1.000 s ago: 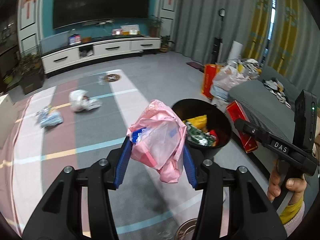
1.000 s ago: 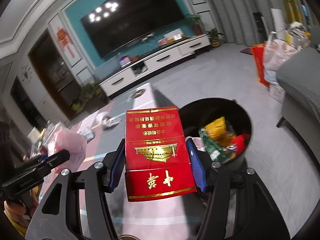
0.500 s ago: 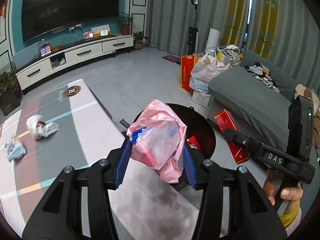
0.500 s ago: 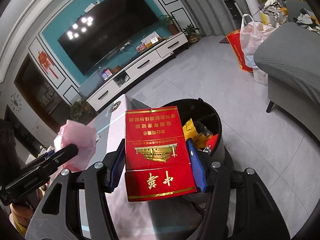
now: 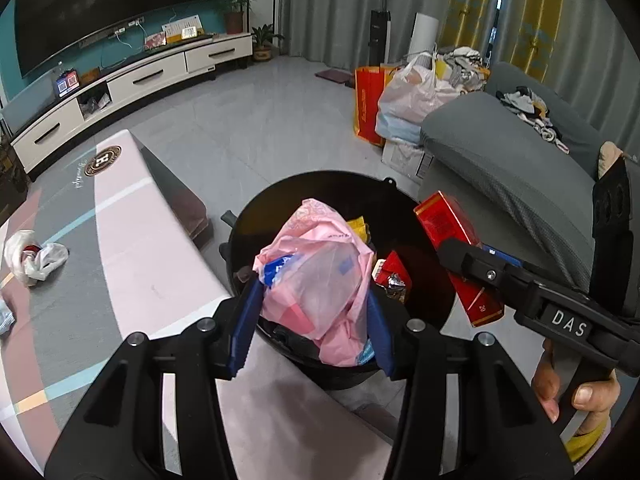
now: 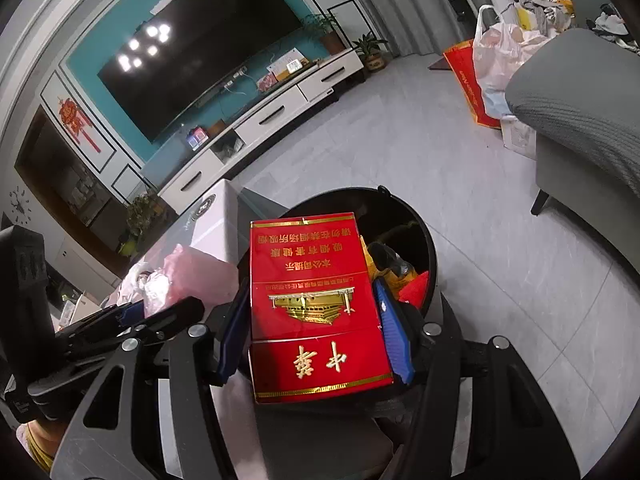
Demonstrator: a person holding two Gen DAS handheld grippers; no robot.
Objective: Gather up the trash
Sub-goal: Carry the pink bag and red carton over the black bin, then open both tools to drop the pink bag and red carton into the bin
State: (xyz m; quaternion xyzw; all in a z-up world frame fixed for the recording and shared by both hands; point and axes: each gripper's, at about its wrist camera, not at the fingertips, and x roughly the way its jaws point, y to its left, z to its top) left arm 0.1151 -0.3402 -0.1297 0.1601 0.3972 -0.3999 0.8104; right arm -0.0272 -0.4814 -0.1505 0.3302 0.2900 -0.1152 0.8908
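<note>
Moments on, my left hand-held gripper point(image 5: 312, 312), clenching a pink bag point(image 5: 316, 276), and my right point(image 6: 316, 332), gripping a red carton point(image 6: 316, 308), had reached the black bin point(image 5: 276, 208), ready to drop.

Low table point(image 5: 132, 240), top in pink, grey and white bands with thin blue stripes, round dark emblem point(image 5: 103, 159) at far end. On its left part: crumpled white plastic bag point(image 5: 32, 256), something red inside; small bluish wrapper point(image 5: 5, 316) at frame edge, only partly seen. Grey tiled floor point(image 5: 256, 136) carries black trash bin point(image 5: 280, 208) just beside table's near corner, red paper bag point(image 5: 370, 106) and white plastic bag point(image 5: 412, 96) near grey sofa point(image 5: 500, 160).
</note>
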